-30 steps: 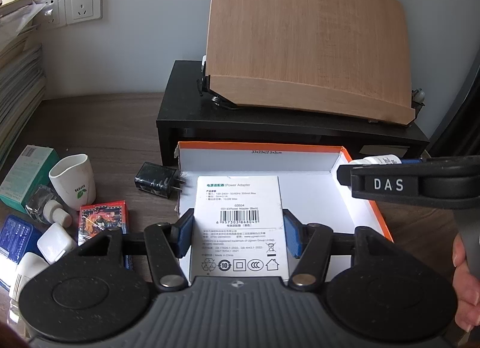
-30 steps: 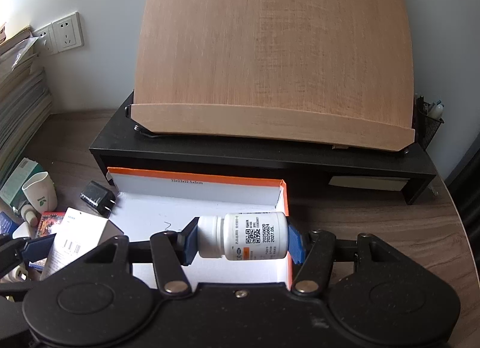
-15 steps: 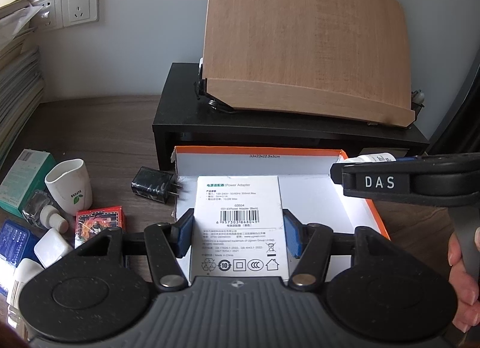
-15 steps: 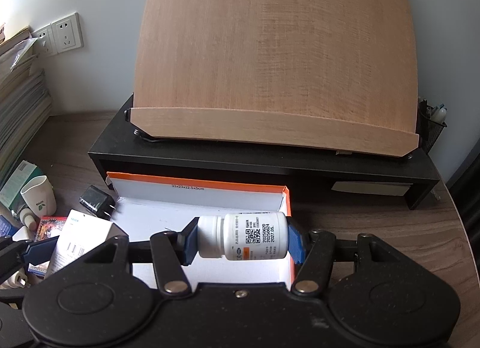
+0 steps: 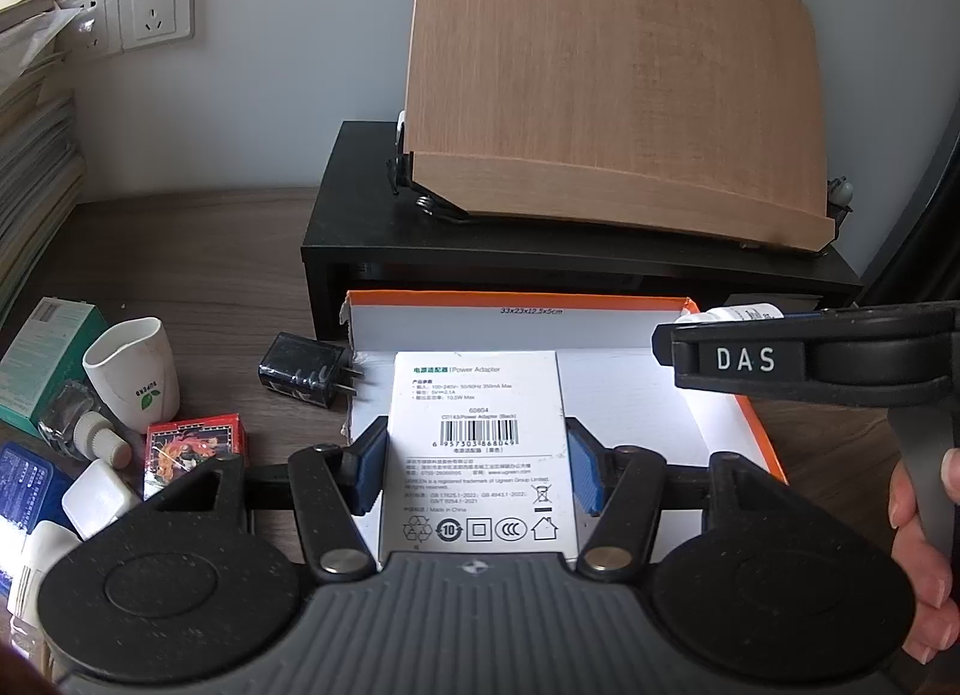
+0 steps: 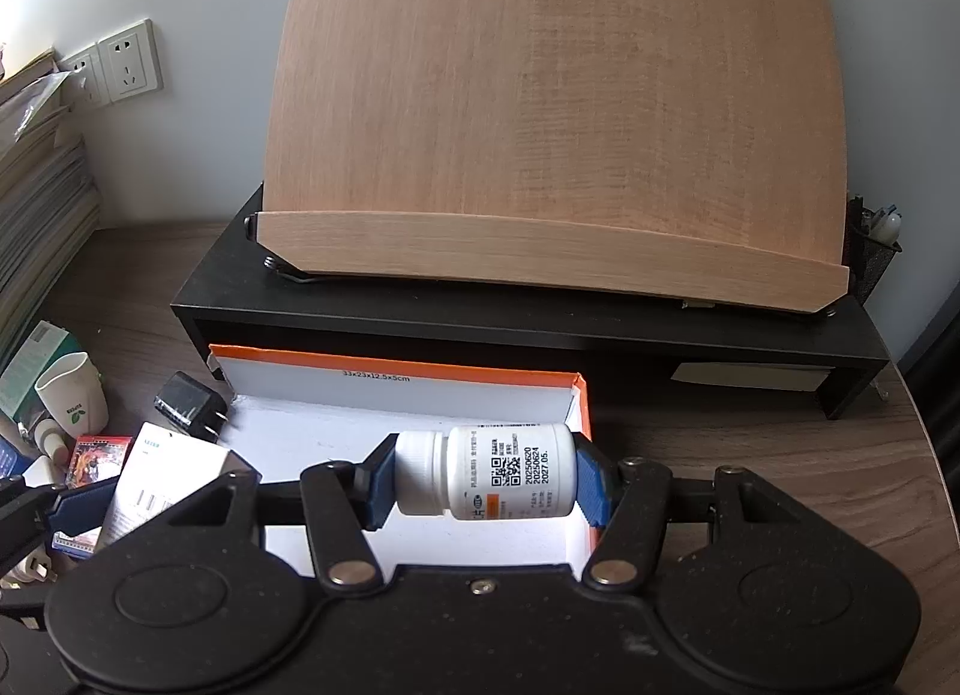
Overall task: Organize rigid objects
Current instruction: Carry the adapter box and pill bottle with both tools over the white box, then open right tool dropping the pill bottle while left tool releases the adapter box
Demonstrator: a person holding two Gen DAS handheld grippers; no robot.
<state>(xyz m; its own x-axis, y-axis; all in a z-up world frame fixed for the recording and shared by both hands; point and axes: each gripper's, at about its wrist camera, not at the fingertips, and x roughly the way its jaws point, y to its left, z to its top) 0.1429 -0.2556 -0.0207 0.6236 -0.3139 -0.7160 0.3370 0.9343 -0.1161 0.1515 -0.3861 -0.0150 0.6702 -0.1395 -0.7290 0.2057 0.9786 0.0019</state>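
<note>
Wooden table (image 6: 720,455): empty orange-rimmed box (image 6: 396,368). Left gripper (image 5: 477,464) clamps a power adapter carton (image 5: 477,443), right gripper (image 6: 486,482) a pill bottle (image 6: 486,479); clutter awaits sorting.

Both wrist views look forward and downward, close over the wood-grain tabletop (image 5: 180,251). Shared area: the shallow orange-rimmed white cardboard box (image 5: 516,299) (image 6: 396,362) and the tilted light wooden board (image 5: 612,71) (image 6: 552,95).

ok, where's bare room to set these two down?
Free: the white floor of the orange-edged box, and desk right of it, before the black riser. Crowded: desk left of the box, with cup, charger and card pack.
</note>
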